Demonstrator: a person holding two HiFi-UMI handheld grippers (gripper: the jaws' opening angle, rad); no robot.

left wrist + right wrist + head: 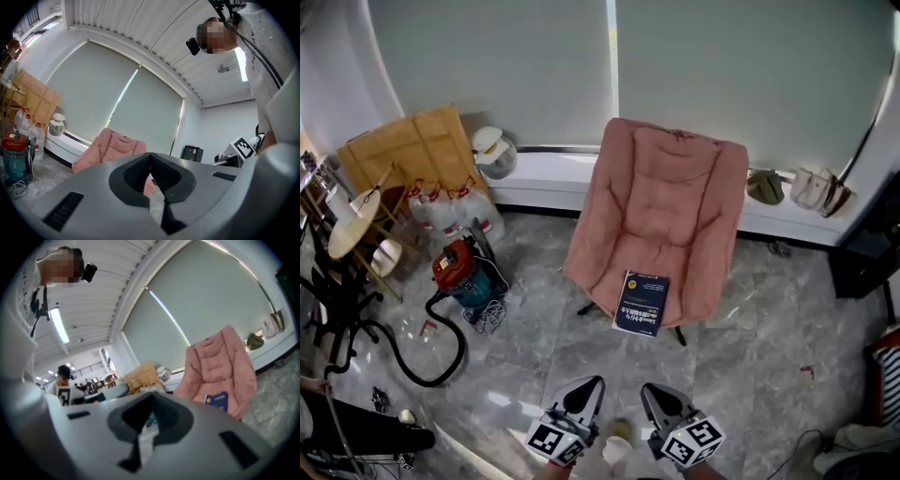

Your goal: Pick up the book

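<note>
One dark blue book (641,303), closed, with a small yellow dot and pale print on the cover. Flat on its back, cover up, at the front of the seat of a pink chair (661,202). Turned a little askew, its near edge right at the front edge of the seat. Ahead of both grippers and well apart from them, touched by neither. Almost straight ahead of the right gripper (649,388). Ahead and off to the right of the left gripper (593,382). Small and a bit blurry in the right gripper view, up and to the right of the gripper's tip.
</note>
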